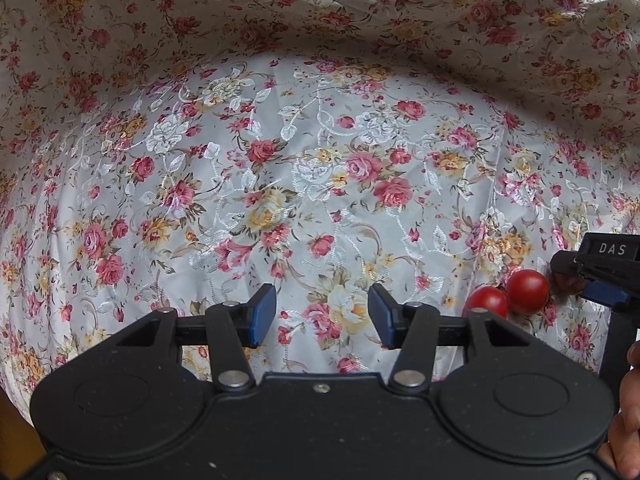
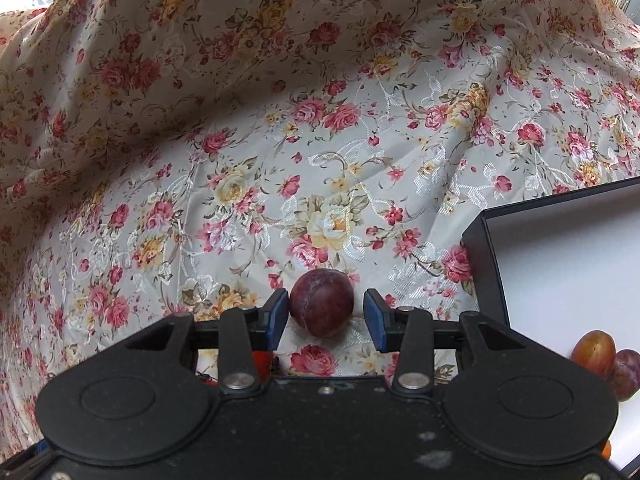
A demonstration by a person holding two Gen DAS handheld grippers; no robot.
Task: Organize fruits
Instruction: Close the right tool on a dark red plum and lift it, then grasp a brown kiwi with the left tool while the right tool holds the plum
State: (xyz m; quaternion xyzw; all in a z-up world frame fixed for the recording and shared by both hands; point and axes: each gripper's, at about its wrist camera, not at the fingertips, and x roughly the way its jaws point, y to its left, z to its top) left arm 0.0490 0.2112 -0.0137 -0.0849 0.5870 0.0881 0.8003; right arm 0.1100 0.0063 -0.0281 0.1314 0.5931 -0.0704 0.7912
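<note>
In the right wrist view a dark red plum (image 2: 322,303) lies on the floral cloth between the blue pads of my right gripper (image 2: 326,316). The jaws are open; the left pad is touching or nearly touching the plum, the right pad stands apart. A black box with a white inside (image 2: 486,264) stands at the right and holds two plums (image 2: 594,348). In the left wrist view my left gripper (image 1: 322,316) is open and empty above the cloth. Two red cherry tomatoes (image 1: 527,286) lie to its right, beside the right gripper (image 1: 576,280) and the plum it straddles.
The floral cloth (image 1: 320,184) covers the table and rises as a draped backdrop behind. A small orange fruit (image 2: 606,450) shows at the box's lower edge. A red object (image 2: 262,360) is partly hidden under the right gripper's left finger. A hand (image 1: 630,408) shows at the right edge.
</note>
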